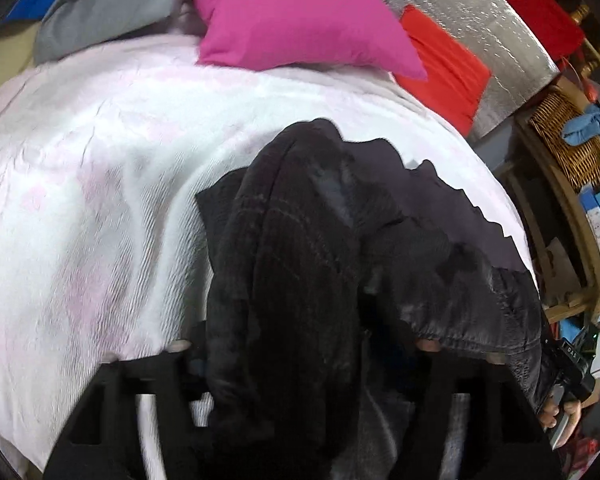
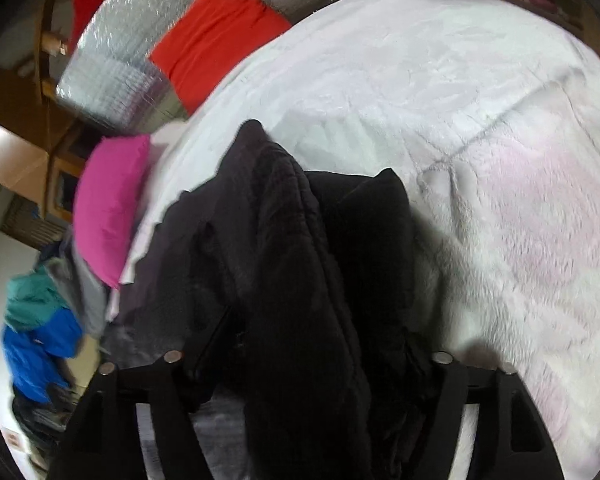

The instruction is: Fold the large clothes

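Observation:
A large black garment (image 1: 324, 248) hangs bunched over a bed with a white and pale pink cover (image 1: 100, 168). My left gripper (image 1: 300, 364) is shut on a fold of it; the cloth drapes over and hides the fingertips. In the right wrist view the same black garment (image 2: 300, 264) hangs from my right gripper (image 2: 308, 364), which is shut on it, fingertips also hidden by cloth. The bed cover (image 2: 480, 140) lies behind and below. The right gripper's body and the hand holding it (image 1: 568, 384) show at the left view's right edge.
A pink pillow (image 1: 300, 12), a grey pillow (image 1: 112, 8) and a red pillow (image 1: 444, 68) lie at the bed's head against a silver quilted headboard (image 1: 480, 20). Wooden shelves with a wicker basket (image 1: 568, 140) stand at the right. Blue and green clothes (image 2: 40, 328) are piled beside the bed.

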{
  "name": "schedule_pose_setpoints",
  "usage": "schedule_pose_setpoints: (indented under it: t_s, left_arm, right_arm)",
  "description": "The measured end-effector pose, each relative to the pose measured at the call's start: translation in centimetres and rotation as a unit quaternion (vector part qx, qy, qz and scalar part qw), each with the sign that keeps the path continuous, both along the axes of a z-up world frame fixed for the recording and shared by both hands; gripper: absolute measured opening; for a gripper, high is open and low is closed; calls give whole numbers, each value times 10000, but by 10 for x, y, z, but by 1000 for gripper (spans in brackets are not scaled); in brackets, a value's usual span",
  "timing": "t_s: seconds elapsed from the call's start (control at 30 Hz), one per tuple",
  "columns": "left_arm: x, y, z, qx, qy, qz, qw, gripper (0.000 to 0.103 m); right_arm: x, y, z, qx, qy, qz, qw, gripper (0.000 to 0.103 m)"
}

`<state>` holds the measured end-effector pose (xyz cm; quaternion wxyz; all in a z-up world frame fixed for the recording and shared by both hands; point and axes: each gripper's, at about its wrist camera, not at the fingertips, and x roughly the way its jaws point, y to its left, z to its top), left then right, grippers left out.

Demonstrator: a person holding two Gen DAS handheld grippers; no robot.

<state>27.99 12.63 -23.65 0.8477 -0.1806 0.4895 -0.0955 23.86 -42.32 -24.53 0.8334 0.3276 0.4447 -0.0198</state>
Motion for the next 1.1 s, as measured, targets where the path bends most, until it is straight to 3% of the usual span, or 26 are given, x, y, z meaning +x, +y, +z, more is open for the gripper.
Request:
schedule_pose_setpoints:
  t_s: [0.07, 0.17, 0.33, 0.4, 0.47, 0.6, 0.77, 0.87, 0.97, 1.0, 1.1]
  left_arm:
    - [3, -8, 3, 96, -76, -23, 9999, 52]
    - [10, -13, 6, 117, -152, 76, 9998, 47]
    - [30, -19, 3, 179, -274, 225, 9992, 46]
    - [39, -22, 0, 345, -228, 241, 9989, 54]
    - [41, -24, 0, 513, -126, 293, 9982, 61]
    - [33, -18, 11, 611, -52, 349, 9975, 63]
    - [1, -16, 40, 1253, -601, 398, 9895, 68]
    - [-16, -14, 48, 1505, -825, 288, 9847, 77]
    - [-19, -7, 35, 1314, -527, 110, 9899, 77]
    - [-17, -3, 27, 1298, -325, 109, 9909, 77]
    - [-10, 9, 6, 1031, 122, 137, 9945, 80]
  right_arm:
    - [1, 4, 8, -231, -129, 57, 9996, 43]
    - [0, 6, 19, -503, -370, -48, 9980, 33]
    - [11, -9, 13, -393, -521, -544, 9964, 33]
    - [18, -14, 6, -285, -445, -614, 9967, 33]
    - [19, -17, 2, -191, -363, -658, 9970, 41]
    - [9, -24, 3, -75, -230, -763, 9968, 60]
    - [-24, -32, 12, 183, -275, -829, 9960, 67]
    - [-42, -32, 16, 260, -267, -797, 9961, 68]
    - [-55, -27, 11, 253, -158, -623, 9976, 68]
    - [-58, -23, 10, 191, -127, -558, 9982, 65]
    - [-63, -4, 18, -551, -218, -344, 9977, 46]
